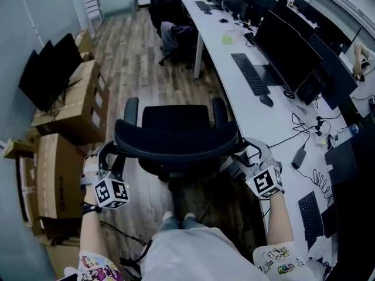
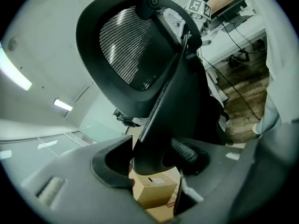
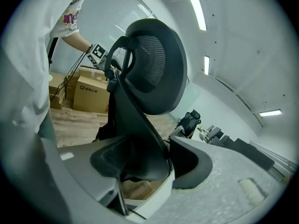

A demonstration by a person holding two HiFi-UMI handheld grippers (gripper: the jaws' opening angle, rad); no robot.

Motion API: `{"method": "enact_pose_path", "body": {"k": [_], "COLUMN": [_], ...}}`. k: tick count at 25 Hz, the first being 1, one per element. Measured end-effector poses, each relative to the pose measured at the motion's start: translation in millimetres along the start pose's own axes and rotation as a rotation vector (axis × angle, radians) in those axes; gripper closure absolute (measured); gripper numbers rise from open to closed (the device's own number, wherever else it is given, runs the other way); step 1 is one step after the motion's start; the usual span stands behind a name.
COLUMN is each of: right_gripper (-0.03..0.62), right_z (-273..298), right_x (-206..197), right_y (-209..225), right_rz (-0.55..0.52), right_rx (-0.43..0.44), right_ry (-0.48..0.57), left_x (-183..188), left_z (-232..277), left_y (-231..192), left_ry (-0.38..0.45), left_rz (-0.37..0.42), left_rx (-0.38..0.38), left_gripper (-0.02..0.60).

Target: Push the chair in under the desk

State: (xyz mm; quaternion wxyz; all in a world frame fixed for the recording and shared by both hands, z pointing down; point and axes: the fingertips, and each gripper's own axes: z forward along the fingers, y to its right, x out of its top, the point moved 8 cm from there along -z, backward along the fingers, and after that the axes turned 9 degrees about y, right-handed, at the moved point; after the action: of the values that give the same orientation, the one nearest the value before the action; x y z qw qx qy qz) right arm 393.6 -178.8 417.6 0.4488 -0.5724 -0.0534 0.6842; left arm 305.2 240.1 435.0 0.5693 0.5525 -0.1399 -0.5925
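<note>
Black chair [image 1: 176, 136] stands on the wood floor [image 1: 135, 63], backrest toward the person, right armrest just beside the long edge of the white desk [image 1: 218, 60], seat not under it. Left gripper [image 1: 111, 165] is clamped on the backrest's left edge, frame filling the gap between its pads. Right gripper [image 1: 249, 157] is clamped likewise on the right edge. Cardboard boxes [image 1: 82, 104] line the floor's left edge.

Two tongs [image 1: 112, 156] [image 1: 243, 152], one near chair [image 1: 176, 136], one long white desk [image 1: 225, 78], at least three keyboards [image 1: 251, 74] [image 1: 203, 6] [image 1: 310, 215].
</note>
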Motion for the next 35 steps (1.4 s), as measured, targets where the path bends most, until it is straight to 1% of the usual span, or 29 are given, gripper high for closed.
{"method": "enact_pose_path", "body": {"k": [4,8,14,18,21,25,29,35], "right_gripper": [0.341,0.342,0.344,0.342,0.342,0.342,0.342,0.341], "right_z": [3.4,6.5,19.5,35.1,46.1,57.8,79.0,100.4], "right_x": [0.9,0.3,-3.2,-2.3,-4.7,-7.1,-2.0,5.8], "right_y": [4.8,8.0,18.3,27.3,35.8,42.6,49.5,46.4], "right_rz": [-0.026,-0.024,-0.016,-0.007,0.003,0.024,0.044,0.076], "right_rx": [0.001,0.009,-0.003,-0.010,-0.029,-0.068,-0.109,-0.163], "right_ry": [-0.006,-0.015,-0.020,-0.039,-0.056,-0.086,-0.113,-0.143], "left_x": [0.0,-0.5,-2.8,-9.4,-10.8,-14.4,-25.2,-41.8], "left_z": [4.1,11.7,40.1,64.6,88.2,120.1,151.7,186.0], "left_y": [-4.2,-6.9,-19.2,-33.6,-45.2,-58.5,-80.3,-103.9], "left_ry": [-0.015,-0.021,-0.020,0.011,0.039,0.080,0.123,0.179], "left_rz": [0.008,0.015,0.025,0.036,0.049,0.075,0.089,0.107], "left_rx": [0.000,0.009,0.007,-0.003,-0.024,-0.061,-0.078,-0.108], "left_gripper": [0.328,0.330,0.333,0.333,0.333,0.334,0.334,0.333]}}
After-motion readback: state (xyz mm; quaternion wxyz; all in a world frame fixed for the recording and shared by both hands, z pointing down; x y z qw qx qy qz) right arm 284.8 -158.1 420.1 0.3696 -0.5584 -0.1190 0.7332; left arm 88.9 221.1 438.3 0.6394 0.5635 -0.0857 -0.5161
